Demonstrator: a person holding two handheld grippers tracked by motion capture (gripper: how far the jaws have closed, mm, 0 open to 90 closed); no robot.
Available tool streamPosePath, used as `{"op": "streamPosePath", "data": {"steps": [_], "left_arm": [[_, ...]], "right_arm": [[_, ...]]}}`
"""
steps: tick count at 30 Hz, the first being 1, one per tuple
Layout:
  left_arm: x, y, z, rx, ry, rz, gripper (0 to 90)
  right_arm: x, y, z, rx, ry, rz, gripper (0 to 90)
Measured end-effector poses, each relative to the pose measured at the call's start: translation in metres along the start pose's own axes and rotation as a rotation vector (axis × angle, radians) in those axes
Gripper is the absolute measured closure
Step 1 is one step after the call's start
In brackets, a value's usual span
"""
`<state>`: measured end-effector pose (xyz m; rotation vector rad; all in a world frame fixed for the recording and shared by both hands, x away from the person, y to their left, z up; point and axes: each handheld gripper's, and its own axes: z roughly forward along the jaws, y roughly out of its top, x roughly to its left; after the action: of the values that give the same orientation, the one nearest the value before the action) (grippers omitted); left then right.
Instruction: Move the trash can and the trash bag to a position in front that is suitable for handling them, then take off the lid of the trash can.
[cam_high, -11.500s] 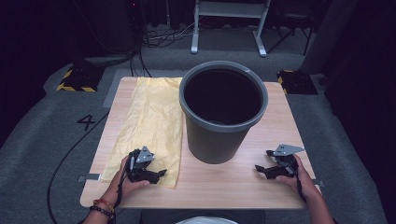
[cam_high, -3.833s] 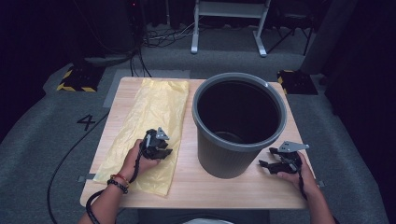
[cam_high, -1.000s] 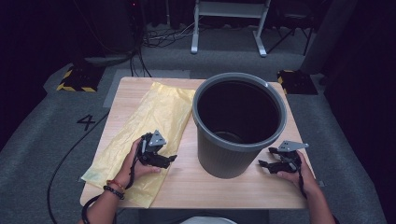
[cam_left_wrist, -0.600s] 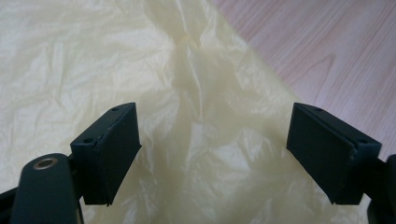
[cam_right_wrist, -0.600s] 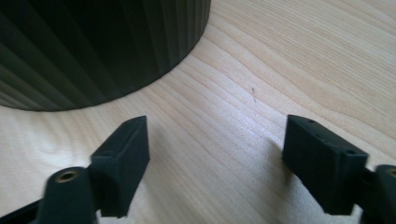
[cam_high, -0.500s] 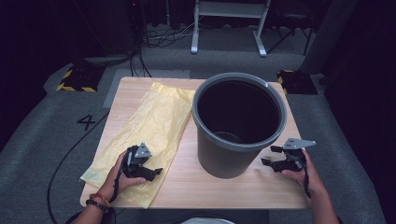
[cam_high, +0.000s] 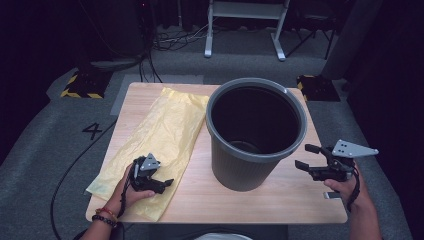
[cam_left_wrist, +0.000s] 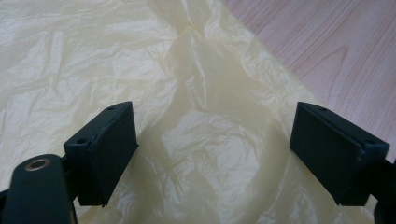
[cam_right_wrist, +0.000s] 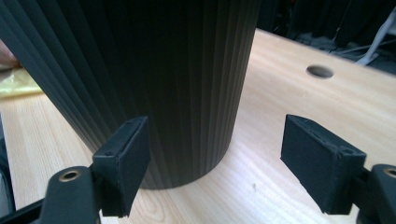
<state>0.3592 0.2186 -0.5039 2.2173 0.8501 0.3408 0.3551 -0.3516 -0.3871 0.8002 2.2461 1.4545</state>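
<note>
- The yellow plastic bag (cam_high: 160, 135) lies flat and crumpled on the left half of the counter (cam_high: 270, 200), its far right corner just beside the grey bin (cam_high: 256, 132). Its near end reaches the counter's front-left edge.
- Spread out like this, the bag seems laid ready to be picked up and opened, most likely to line the bin.
- The left hand-held gripper (cam_high: 159, 184) sits low over the bag's near end, jaws wide apart. In the left gripper view the film (cam_left_wrist: 205, 140) lies between the pads (cam_left_wrist: 105, 149), not yet pinched, which reads as lining up for a grasp near the edge.
- The bin stands upright, mouth open and empty.
- The right hand-held gripper (cam_high: 306, 156) is also open, hovering just beside the bin's ribbed wall (cam_right_wrist: 154, 84) without touching it, probably to steady the bin.
</note>
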Motion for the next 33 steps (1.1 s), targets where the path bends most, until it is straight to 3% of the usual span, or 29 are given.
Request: {"op": "streamPosePath", "data": {"steps": [5, 8, 14, 24, 26, 33], "left_arm": [[0.0, 0.0, 0.0, 0.0, 0.0, 0.0, 14.7], [0.0, 0.0, 0.0, 0.0, 0.0, 0.0, 14.7], [0.001, 0.001, 0.001, -0.001, -0.001, -0.003, 14.7], [0.001, 0.001, 0.001, -0.002, 0.0, -0.004, 14.7], [0.001, 0.001, 0.001, -0.002, 0.001, -0.005, 14.7], [0.001, 0.001, 0.001, -0.002, 0.002, -0.005, 14.7]], "right_arm": [[0.001, 0.008, -0.004, -0.011, -0.002, -0.021, 24.6], [0.008, 0.02, -0.01, -0.016, 0.015, -0.061, 24.6], [0.014, 0.042, -0.016, -0.043, 0.056, -0.096, 25.1], [0.02, 0.058, -0.023, -0.082, 0.069, -0.12, 25.2], [0.023, 0.062, -0.025, -0.098, 0.099, -0.121, 26.4], [0.033, 0.074, -0.027, -0.111, 0.132, -0.147, 26.8]]}}
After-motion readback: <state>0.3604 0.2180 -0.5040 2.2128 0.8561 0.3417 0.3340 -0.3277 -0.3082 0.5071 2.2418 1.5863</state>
